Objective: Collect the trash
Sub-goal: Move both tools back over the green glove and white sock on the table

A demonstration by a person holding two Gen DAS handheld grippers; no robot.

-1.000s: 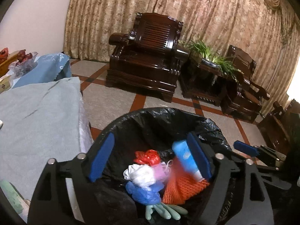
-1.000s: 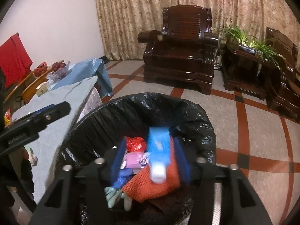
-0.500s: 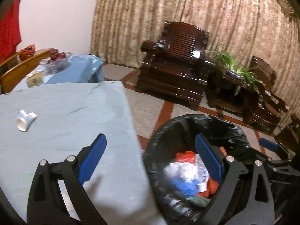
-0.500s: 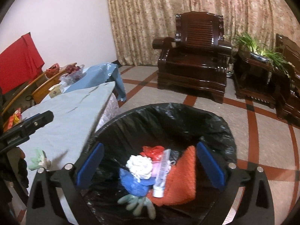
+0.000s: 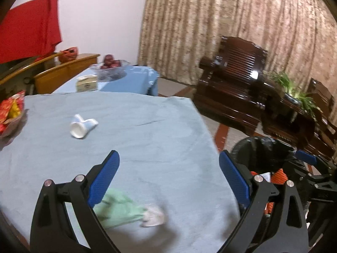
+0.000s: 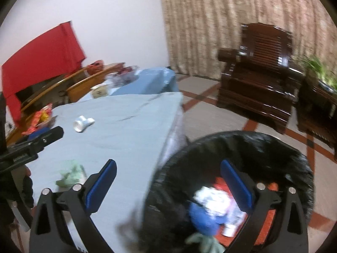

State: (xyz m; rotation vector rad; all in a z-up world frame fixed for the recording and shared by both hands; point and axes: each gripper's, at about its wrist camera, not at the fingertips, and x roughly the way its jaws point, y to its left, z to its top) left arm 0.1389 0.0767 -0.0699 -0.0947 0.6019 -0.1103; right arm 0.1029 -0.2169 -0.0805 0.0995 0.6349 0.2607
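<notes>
In the left wrist view, my left gripper [image 5: 168,177] stood wide open, its jaws having just opened further, with nothing between the ribbed blue pads [image 5: 104,179]. It hung over the table [image 5: 147,130], draped in a soft grey-blue cloth. A crumpled white paper cup [image 5: 82,125] lay on its side toward the table's far left corner. A limp pale-green glove [image 5: 124,210] lay near the near edge, just beside the left finger; I could not tell whether they touched. The bin [image 5: 261,147], lined with glossy black plastic, stood off the table's right edge.

In the right wrist view, my right gripper [image 6: 168,186] was also fully open and empty, its jaws having just been opening. It hung above the bin [image 6: 242,145], where blurred trash [image 6: 212,202] lay: white, blue, orange and red pieces. The cup [image 6: 82,124] and glove [image 6: 70,174] lay on the table [image 6: 130,130].
</notes>
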